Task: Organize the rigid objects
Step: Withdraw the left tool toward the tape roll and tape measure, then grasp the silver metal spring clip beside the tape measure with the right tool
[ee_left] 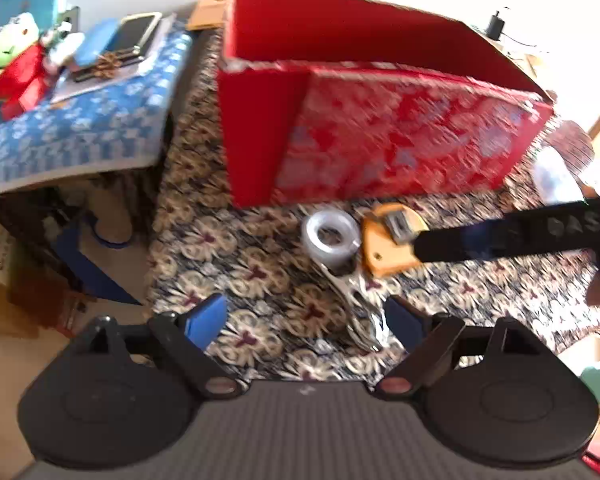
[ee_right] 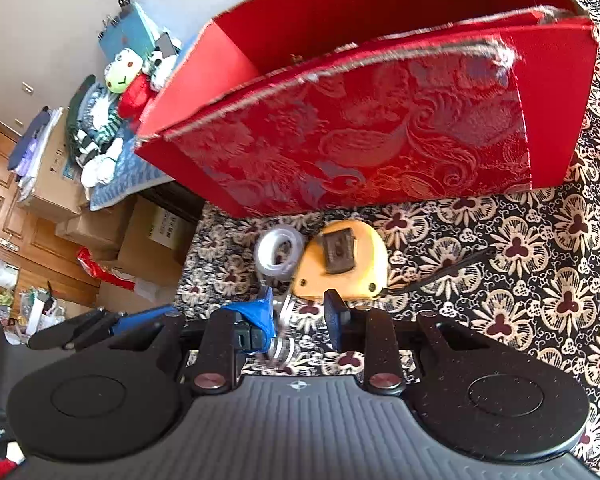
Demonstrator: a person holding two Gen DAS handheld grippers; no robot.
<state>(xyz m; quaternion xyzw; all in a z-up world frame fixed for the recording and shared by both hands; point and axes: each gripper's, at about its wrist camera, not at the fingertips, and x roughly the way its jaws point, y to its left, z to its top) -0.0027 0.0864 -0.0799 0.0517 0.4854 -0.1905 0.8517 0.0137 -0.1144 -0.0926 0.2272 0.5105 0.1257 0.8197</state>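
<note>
A red patterned box (ee_left: 380, 136) stands open on the patterned cloth; it also shows in the right wrist view (ee_right: 360, 140). In front of it lie a tape roll (ee_left: 331, 238) (ee_right: 280, 254), a yellow tape measure (ee_left: 392, 244) (ee_right: 342, 258) and a shiny metal tool (ee_left: 356, 300) (ee_right: 282, 344). My left gripper (ee_left: 306, 322) is open just before the metal tool. My right gripper (ee_right: 300, 308) is open, its fingers (ee_right: 334, 314) close to the tape measure's near edge, with the metal tool between them. The right gripper's black body (ee_left: 512, 232) reaches in from the right.
A blue-clothed side table (ee_left: 80, 128) on the left holds plush toys (ee_left: 16, 64) and a phone (ee_left: 136, 34). Cardboard boxes (ee_right: 152, 240) stand on the floor beyond the table edge. Patterned cloth (ee_right: 540, 280) extends to the right.
</note>
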